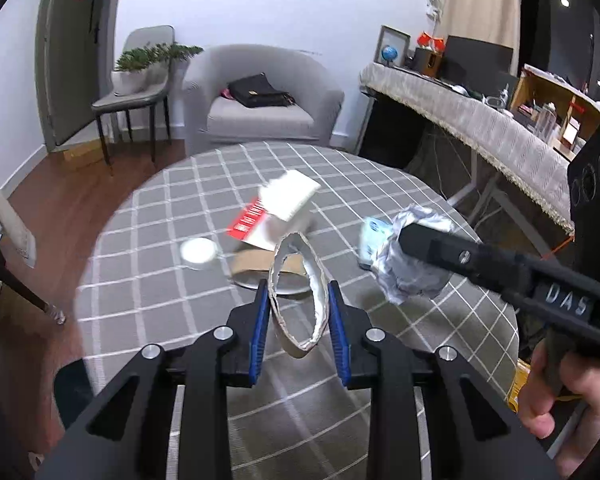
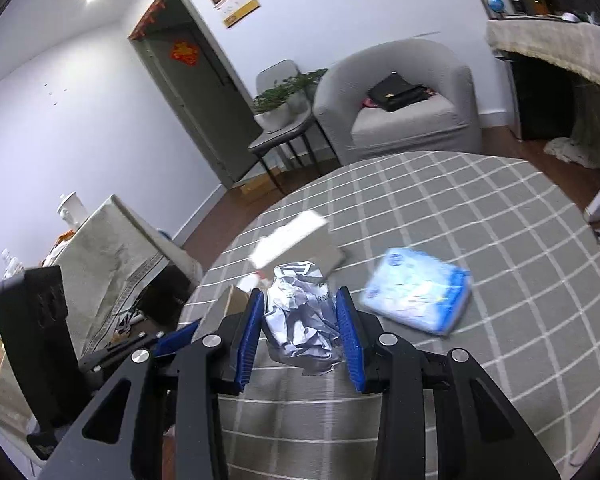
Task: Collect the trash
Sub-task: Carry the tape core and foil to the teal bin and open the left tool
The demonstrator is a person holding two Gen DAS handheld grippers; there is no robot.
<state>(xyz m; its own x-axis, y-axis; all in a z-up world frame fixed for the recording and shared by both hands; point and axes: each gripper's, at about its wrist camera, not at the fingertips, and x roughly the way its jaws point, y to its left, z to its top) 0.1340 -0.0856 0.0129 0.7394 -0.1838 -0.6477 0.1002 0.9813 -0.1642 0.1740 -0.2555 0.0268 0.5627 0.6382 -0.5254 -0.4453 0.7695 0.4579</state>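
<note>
My left gripper [image 1: 298, 304] is shut on a squashed cardboard tape ring [image 1: 298, 292] and holds it above the grey checked table [image 1: 148, 280]. My right gripper [image 2: 300, 312] is shut on a crumpled ball of white paper [image 2: 302, 320], which also shows in the left wrist view [image 1: 414, 260] at the right. On the table lie a white box with a red label [image 1: 278, 208], a white round lid [image 1: 198, 250], a brown cardboard strip [image 1: 256, 262] and a blue tissue pack [image 2: 416, 290]. The left gripper's fingers [image 2: 176, 338] show at the left of the right wrist view.
A grey armchair [image 1: 260, 96] with a black bag stands beyond the table. A chair with potted plants [image 1: 140, 80] is at the far left. A cluttered covered bench [image 1: 480, 120] runs along the right. A covered cabinet [image 2: 112, 264] stands left of the table.
</note>
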